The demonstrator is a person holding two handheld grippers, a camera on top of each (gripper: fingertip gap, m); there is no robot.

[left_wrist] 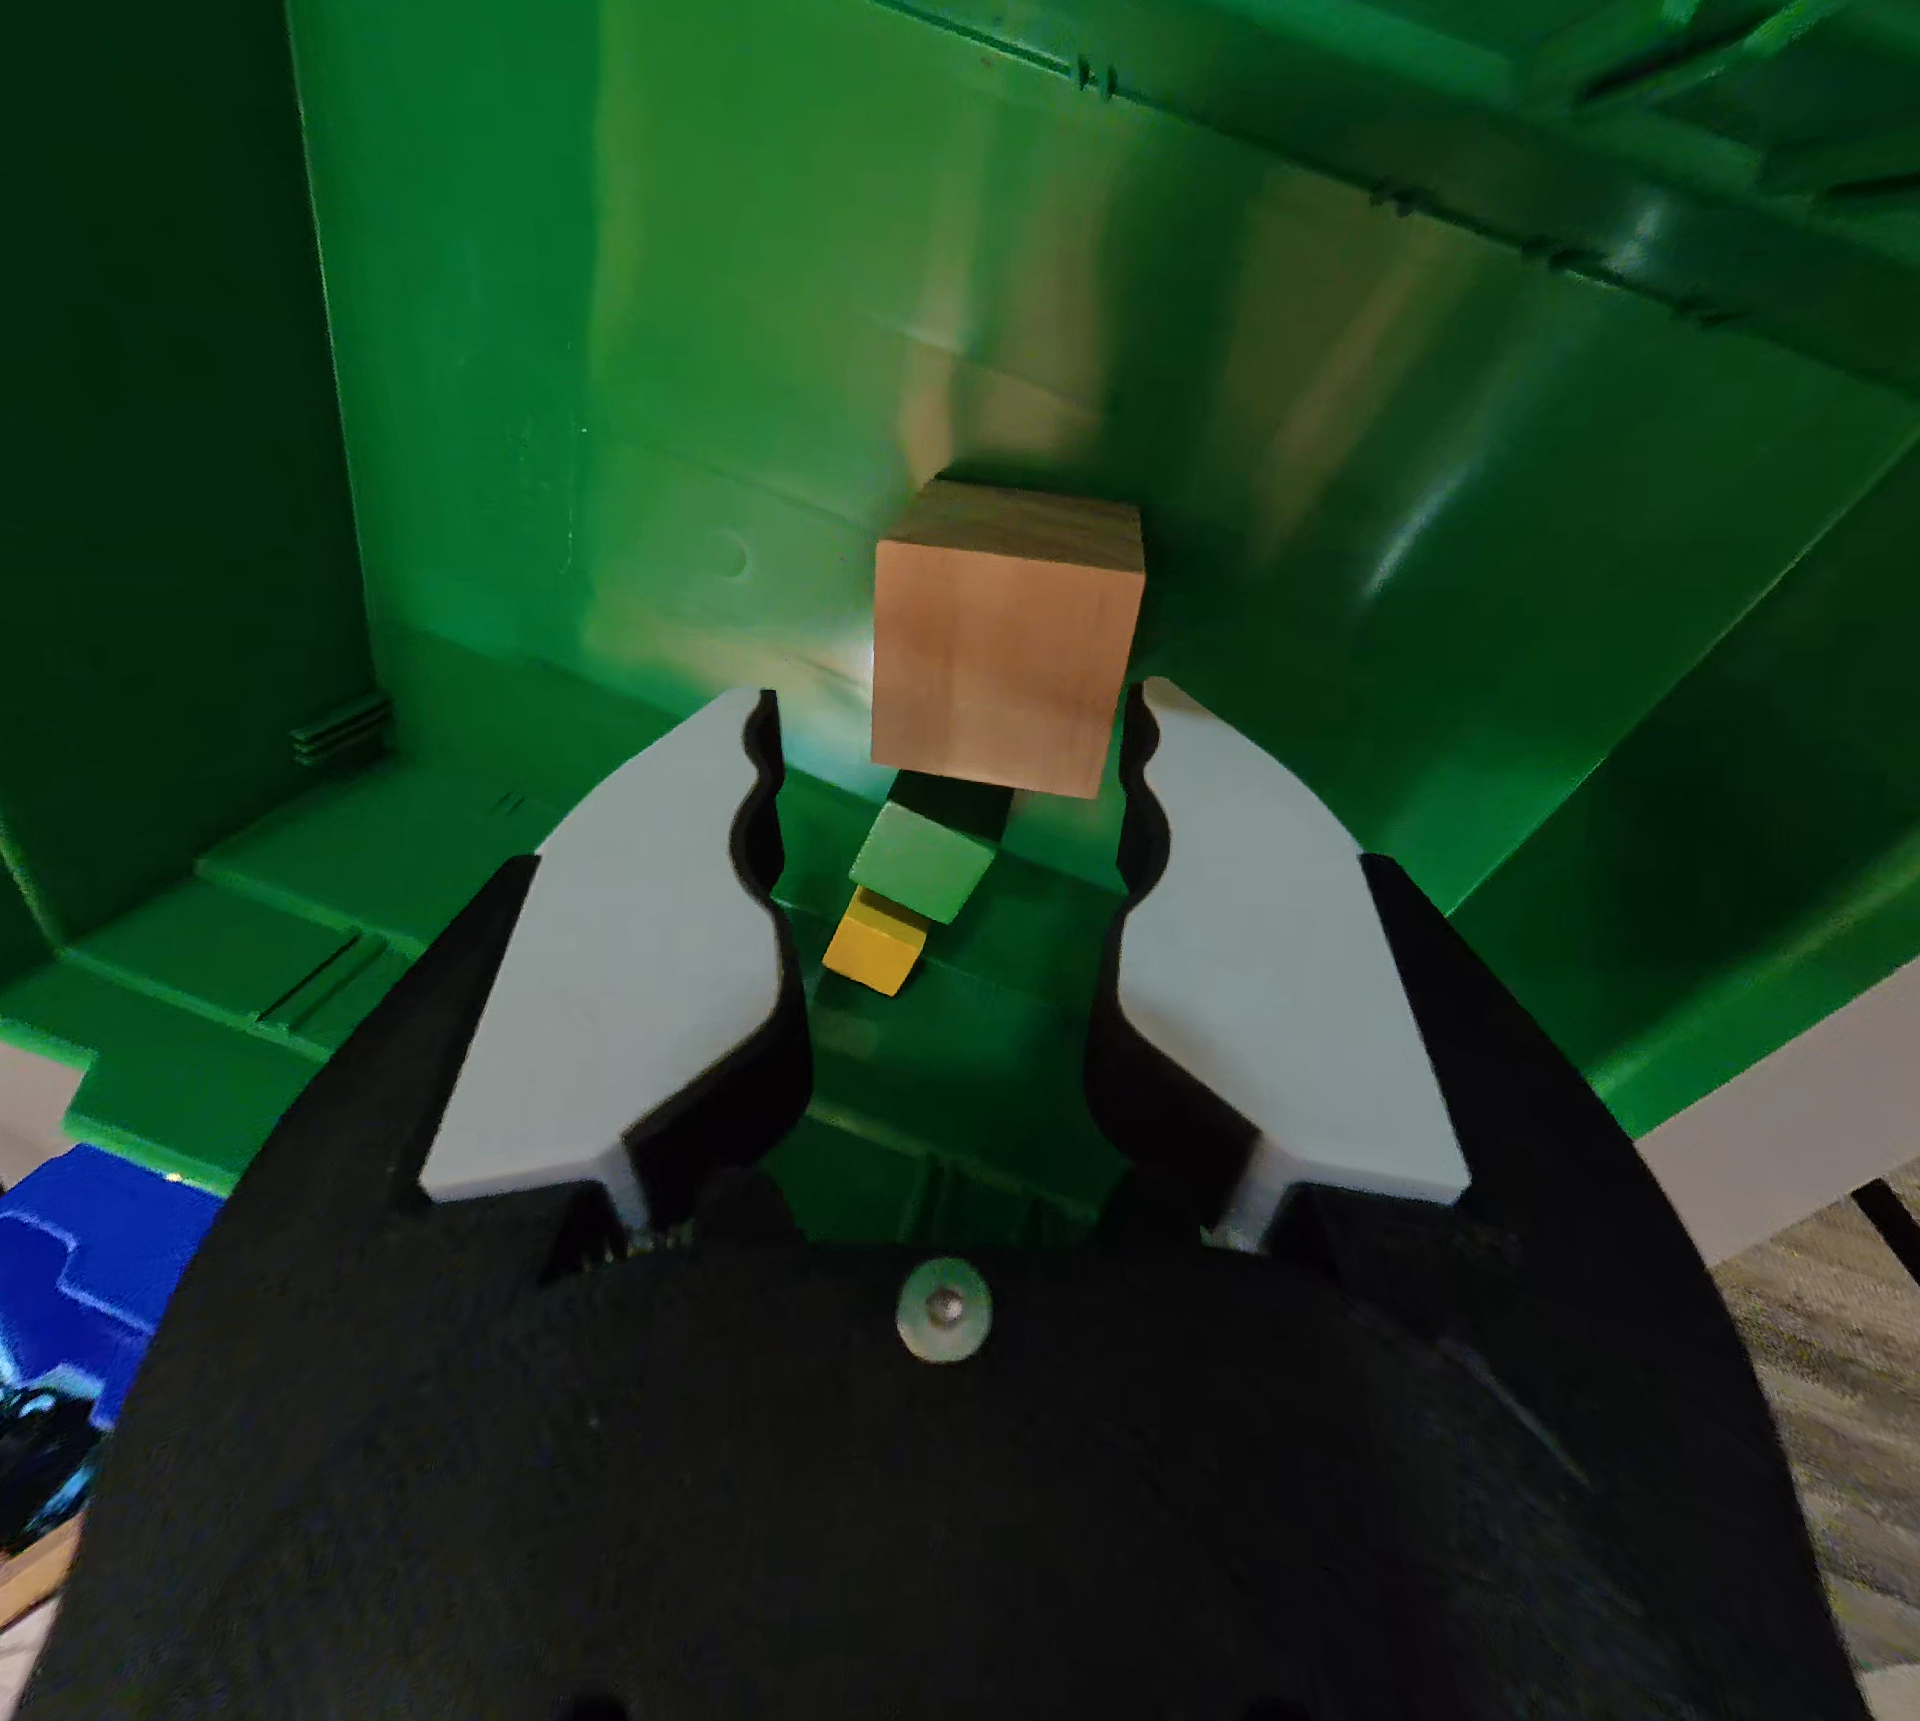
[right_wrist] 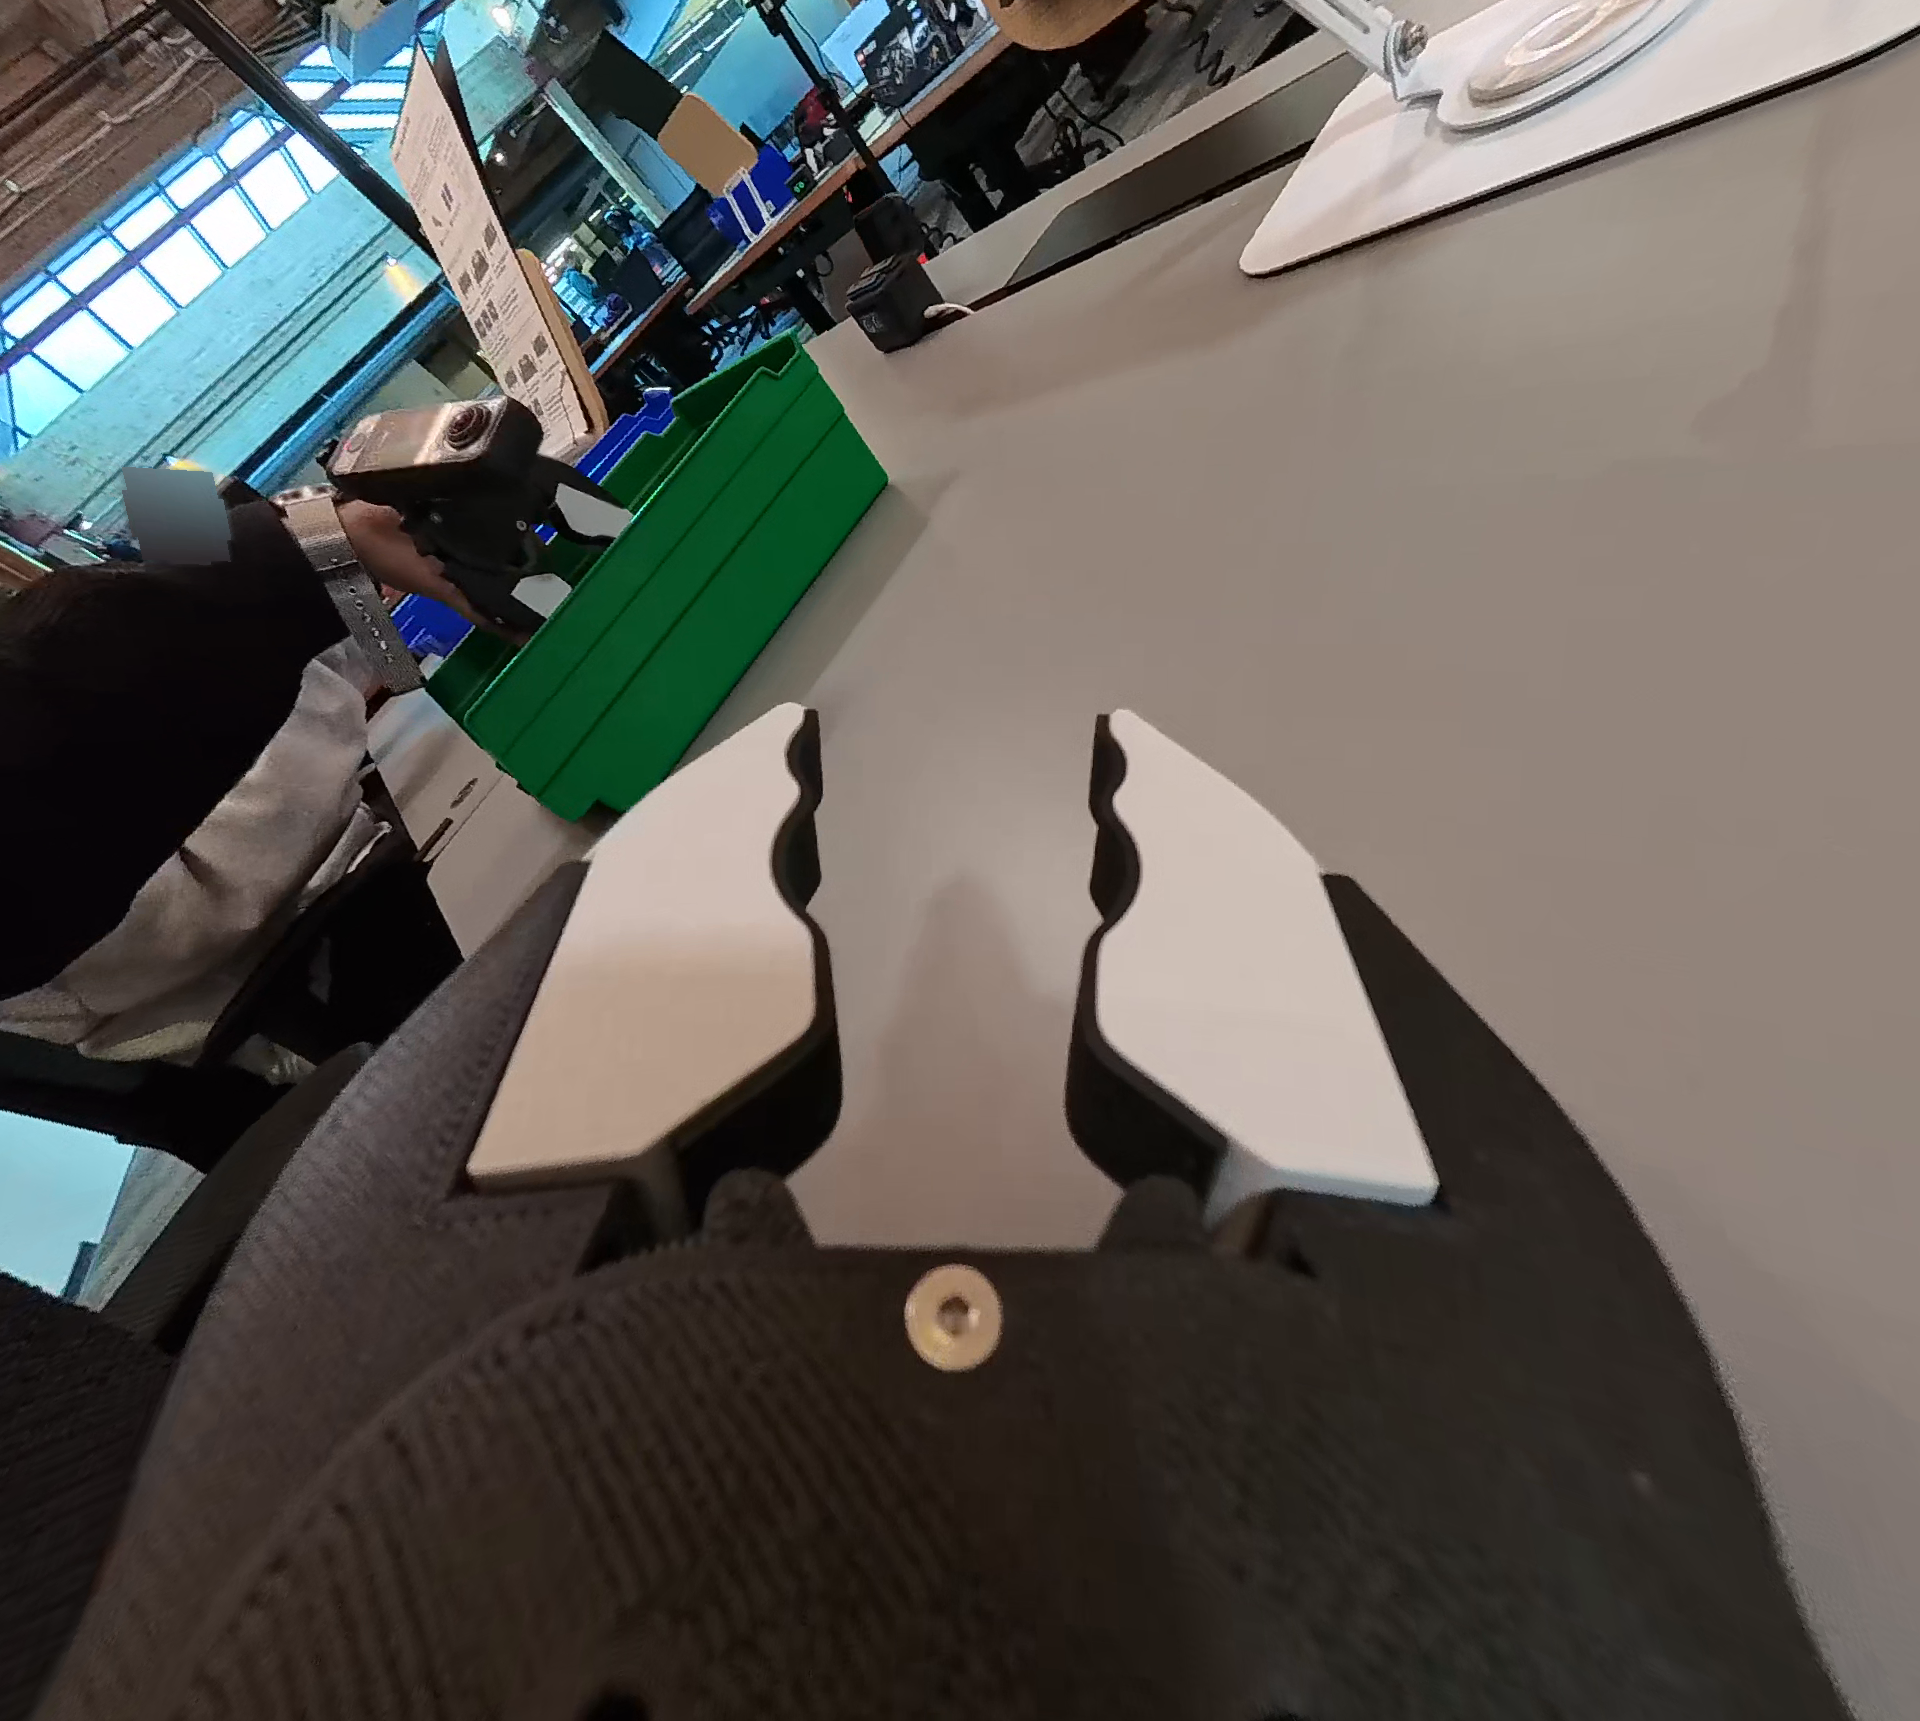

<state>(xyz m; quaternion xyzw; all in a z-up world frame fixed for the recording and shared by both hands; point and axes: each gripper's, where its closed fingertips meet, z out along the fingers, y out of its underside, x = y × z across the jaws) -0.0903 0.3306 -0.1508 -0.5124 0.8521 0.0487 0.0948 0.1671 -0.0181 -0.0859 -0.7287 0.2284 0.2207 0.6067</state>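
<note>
My left gripper (left_wrist: 951,715) is open and reaches into a green plastic bin (left_wrist: 468,321). A plain wooden cube (left_wrist: 1006,643) sits just beyond its fingertips, close to the right finger (left_wrist: 1226,892) and apart from the left one. Nothing is gripped. A small green block (left_wrist: 920,866) and a smaller yellow cube (left_wrist: 873,944) lie on the bin floor between the fingers. My right gripper (right_wrist: 954,726) is open and empty, low over the grey table (right_wrist: 1403,632). In the right wrist view the green bin (right_wrist: 675,591) stands to the left, with the left gripper (right_wrist: 551,549) over it in a person's hand.
A blue bin (right_wrist: 623,445) stands behind the green one; it also shows in the left wrist view (left_wrist: 83,1256). A white flat base with a metal stand (right_wrist: 1558,113) lies at the table's far right. A small black device (right_wrist: 888,310) sits at the far edge.
</note>
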